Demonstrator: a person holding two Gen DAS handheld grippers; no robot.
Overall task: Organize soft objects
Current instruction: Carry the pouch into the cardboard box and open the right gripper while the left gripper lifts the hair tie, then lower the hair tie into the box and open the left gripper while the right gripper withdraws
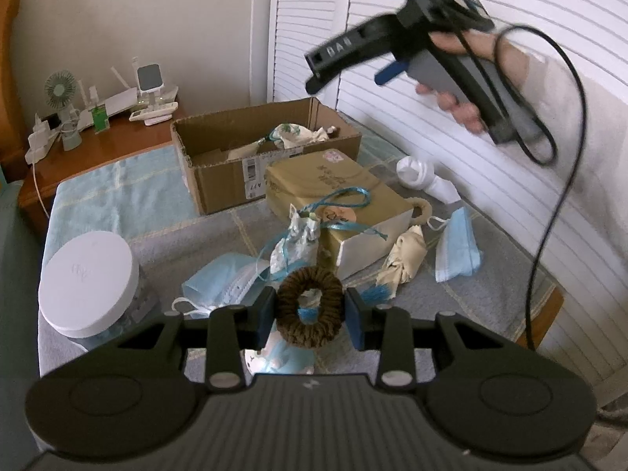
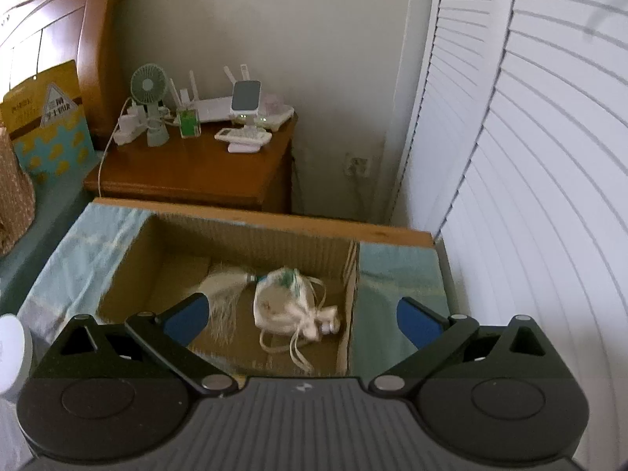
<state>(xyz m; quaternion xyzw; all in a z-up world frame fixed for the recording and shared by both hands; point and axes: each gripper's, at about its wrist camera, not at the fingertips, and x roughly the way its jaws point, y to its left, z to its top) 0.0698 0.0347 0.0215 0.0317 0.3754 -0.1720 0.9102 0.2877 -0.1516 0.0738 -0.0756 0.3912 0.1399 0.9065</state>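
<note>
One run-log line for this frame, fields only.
left gripper: shut on brown scrunchie | right gripper: jaws open, empty, above cardboard box | in box: white pouch | face masks not yet boxed

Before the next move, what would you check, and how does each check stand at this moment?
1. Left gripper has the brown scrunchie pinched between its pads: ok.
2. Right gripper is wide open with nothing between its fingers: ok.
3. White pouch lies inside the cardboard box, clear of the right gripper's fingers: ok.
4. Room left in the box for more: ok.
5. Loose soft things remain on the table, such as the blue face mask: not ok.
6. How firmly the scrunchie is held: cannot tell.
</note>
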